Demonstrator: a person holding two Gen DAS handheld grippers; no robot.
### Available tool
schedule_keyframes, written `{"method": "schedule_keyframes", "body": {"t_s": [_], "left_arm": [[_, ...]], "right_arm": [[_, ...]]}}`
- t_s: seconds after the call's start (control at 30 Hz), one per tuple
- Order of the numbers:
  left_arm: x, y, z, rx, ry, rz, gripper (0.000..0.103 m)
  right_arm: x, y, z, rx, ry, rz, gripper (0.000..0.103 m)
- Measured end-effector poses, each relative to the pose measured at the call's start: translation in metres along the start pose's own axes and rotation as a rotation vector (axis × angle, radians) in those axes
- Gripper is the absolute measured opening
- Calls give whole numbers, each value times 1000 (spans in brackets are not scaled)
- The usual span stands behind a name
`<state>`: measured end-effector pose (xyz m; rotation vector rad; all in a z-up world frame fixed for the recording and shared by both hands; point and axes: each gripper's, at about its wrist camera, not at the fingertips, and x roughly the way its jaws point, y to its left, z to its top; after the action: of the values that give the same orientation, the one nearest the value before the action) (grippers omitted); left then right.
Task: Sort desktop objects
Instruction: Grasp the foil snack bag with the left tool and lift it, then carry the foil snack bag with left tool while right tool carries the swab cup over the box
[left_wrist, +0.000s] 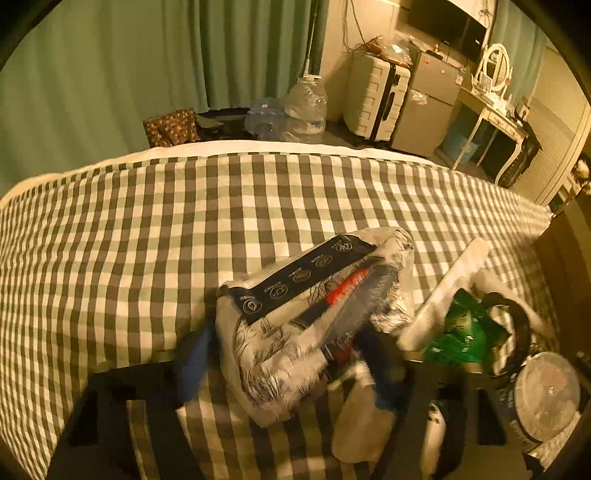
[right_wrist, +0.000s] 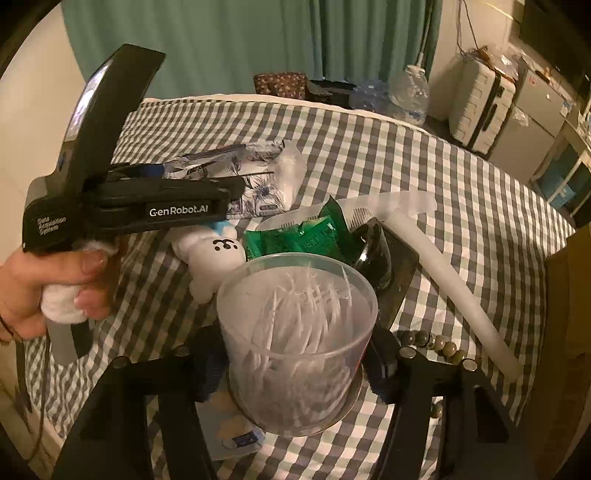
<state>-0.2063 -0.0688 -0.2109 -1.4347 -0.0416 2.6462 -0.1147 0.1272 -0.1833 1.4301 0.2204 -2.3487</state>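
1. Desktop objects (right_wrist: 332, 236) lie bunched at the near right of a checked cloth (left_wrist: 147, 221). They stand close together, several of them touching.
2. Open room: the left and far parts of the cloth are bare. A white border marks its far edge. At the right the cloth ends beside dark furniture (right_wrist: 569, 295).
3. Tissue packet (left_wrist: 295, 314): soft and white with a leaf print, a dark strip of round icons and a red patch. It lies slantwise at the left of the cluster.
4. Left gripper (left_wrist: 288, 356): a hand (right_wrist: 44, 288) holds its handle. Both pads lie against the packet's flanks and pinch it, though this view is blurred.
5. Clear cup (right_wrist: 295, 332): upright and nearest in the right wrist view. It is filled with thin white sticks (right_wrist: 303, 306).
6. Right gripper (right_wrist: 295, 367): one pad presses each side of the cup's wall, clamping it low down.
7. Translucent tub (right_wrist: 288, 218), just beyond the cup: it holds green sachets (right_wrist: 306, 236).
8. White plush toy (right_wrist: 218, 254): it lies left of the cup, touching it.
9. Dark glass jar (right_wrist: 373, 254): it rests on a dark slab (right_wrist: 402, 266), right of the sachets.
10. Pale tube (right_wrist: 443, 266): it runs slantwise along the right side. A bead bracelet (right_wrist: 436, 341) lies near its lower end.
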Motion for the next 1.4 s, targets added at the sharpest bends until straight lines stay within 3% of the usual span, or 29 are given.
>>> {"method": "schedule_keyframes", "body": {"t_s": [0.07, 0.27, 0.77, 1.07, 1.4], "left_arm": [[-8, -5, -1, 4, -4, -18, 41], [-25, -4, 6, 5, -10, -19, 32], [-101, 4, 31, 6, -132, 35, 31], [-171, -9, 49, 5, -244, 38, 31], [-221, -24, 46, -30, -282, 6, 31]], "right_arm": [[0, -3, 2, 45, 11, 14, 61], [-12, -6, 9, 73, -16, 22, 61], [-62, 2, 33, 87, -126, 4, 61], [-108, 5, 52, 88, -224, -34, 61], [-162, -3, 49, 98, -306, -51, 61]]}}
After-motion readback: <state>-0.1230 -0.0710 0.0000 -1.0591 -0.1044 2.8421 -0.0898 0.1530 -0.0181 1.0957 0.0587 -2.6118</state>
